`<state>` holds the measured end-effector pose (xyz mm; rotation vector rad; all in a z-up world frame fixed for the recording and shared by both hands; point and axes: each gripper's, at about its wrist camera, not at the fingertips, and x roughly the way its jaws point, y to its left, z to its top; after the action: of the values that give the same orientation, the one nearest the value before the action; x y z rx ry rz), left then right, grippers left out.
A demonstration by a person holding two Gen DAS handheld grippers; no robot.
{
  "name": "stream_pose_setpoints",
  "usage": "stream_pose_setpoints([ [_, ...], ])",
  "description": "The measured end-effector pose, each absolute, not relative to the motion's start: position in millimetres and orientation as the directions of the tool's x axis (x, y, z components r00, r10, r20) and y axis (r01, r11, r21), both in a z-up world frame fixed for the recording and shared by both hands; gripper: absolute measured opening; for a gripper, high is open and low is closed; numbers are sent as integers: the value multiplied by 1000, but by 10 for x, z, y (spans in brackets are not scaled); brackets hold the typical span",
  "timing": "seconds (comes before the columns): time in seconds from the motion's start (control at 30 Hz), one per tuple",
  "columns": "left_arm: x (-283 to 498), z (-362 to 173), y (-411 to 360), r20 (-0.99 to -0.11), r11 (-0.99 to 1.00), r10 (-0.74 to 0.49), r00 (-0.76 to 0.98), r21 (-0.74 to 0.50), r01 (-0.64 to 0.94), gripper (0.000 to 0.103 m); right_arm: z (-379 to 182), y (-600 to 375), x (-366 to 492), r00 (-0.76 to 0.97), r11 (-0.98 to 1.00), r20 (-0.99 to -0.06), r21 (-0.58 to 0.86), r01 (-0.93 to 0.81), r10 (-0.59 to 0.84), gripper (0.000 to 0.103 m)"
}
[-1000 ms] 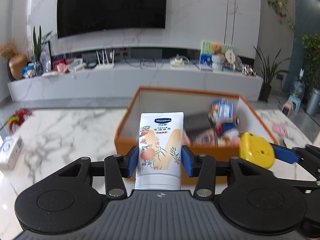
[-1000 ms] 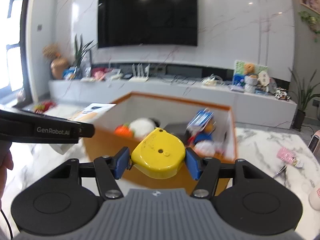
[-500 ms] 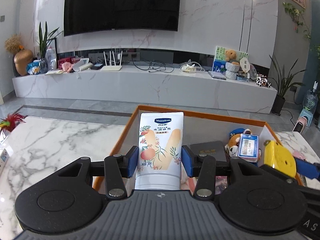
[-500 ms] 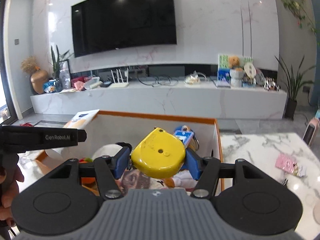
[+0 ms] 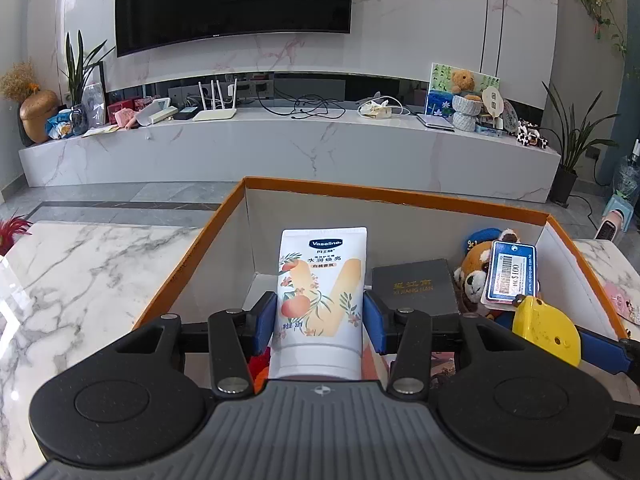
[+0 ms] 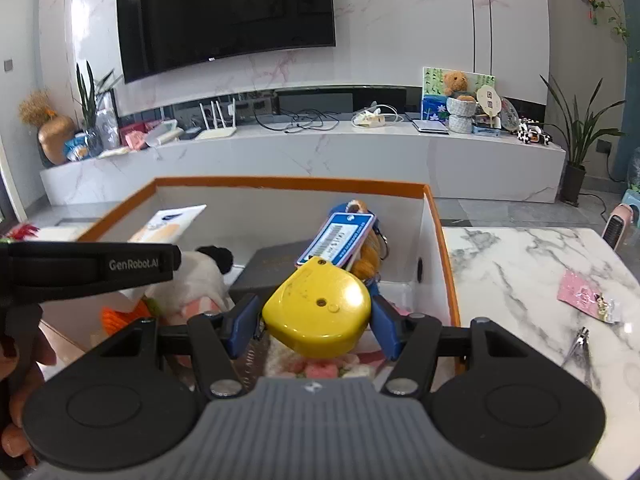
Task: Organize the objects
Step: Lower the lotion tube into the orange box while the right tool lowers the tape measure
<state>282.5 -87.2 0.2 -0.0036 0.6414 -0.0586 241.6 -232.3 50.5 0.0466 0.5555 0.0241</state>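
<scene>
My left gripper (image 5: 320, 320) is shut on a white Vaseline lotion tube (image 5: 320, 300) with peach print, held upright over the orange-rimmed box (image 5: 360, 190). In the right wrist view my right gripper (image 6: 316, 320) is shut on a yellow tape measure (image 6: 318, 312) above the same box (image 6: 280, 182). The tape measure (image 5: 546, 334) also shows at the right of the left wrist view. The left tool's black arm (image 6: 92, 266) crosses the left side of the right wrist view, with the tube (image 6: 172, 224) beyond it.
Inside the box lie a dark flat case (image 5: 414, 286), a red-panda plush (image 5: 474, 274) with a blue barcode tag (image 5: 510, 272), and a white plush (image 6: 196, 276). On the marble table (image 6: 540, 264) lie a pink packet (image 6: 580, 292) and nail clippers (image 6: 576, 346). A hand (image 6: 16, 364) grips the left tool.
Both grippers have moved forward and a little down, from short of the box's near wall to over its inside. Each keeps its hold.
</scene>
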Motion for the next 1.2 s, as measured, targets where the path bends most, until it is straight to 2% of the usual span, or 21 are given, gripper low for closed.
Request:
stream_pose_setpoints([
  [0.33, 2840, -67, -950, -621, 998, -62, 781, -15, 67, 53, 480, -2252, 2440, 836, 1000, -548, -26, -13, -3, 63],
  [0.97, 2873, -125, -976, -647, 997, -68, 759, -28, 66, 55, 482, -2261, 2464, 831, 999, -556, -23, -36, 17, 63],
  [1.03, 2872, -124, -976, -646, 997, -73, 760, -35, 66, 58, 482, -2261, 2464, 831, 999, -557, -23, -36, 17, 64],
  [1.1, 2873, -124, -974, -647, 997, -77, 758, -42, 66, 65, 482, -2262, 2464, 831, 999, -557, -22, -36, 18, 64],
  [1.2, 2874, -122, -965, -650, 997, -76, 756, -51, 57, 65, 480, -2263, 2466, 831, 999, -556, -18, -38, 21, 66],
])
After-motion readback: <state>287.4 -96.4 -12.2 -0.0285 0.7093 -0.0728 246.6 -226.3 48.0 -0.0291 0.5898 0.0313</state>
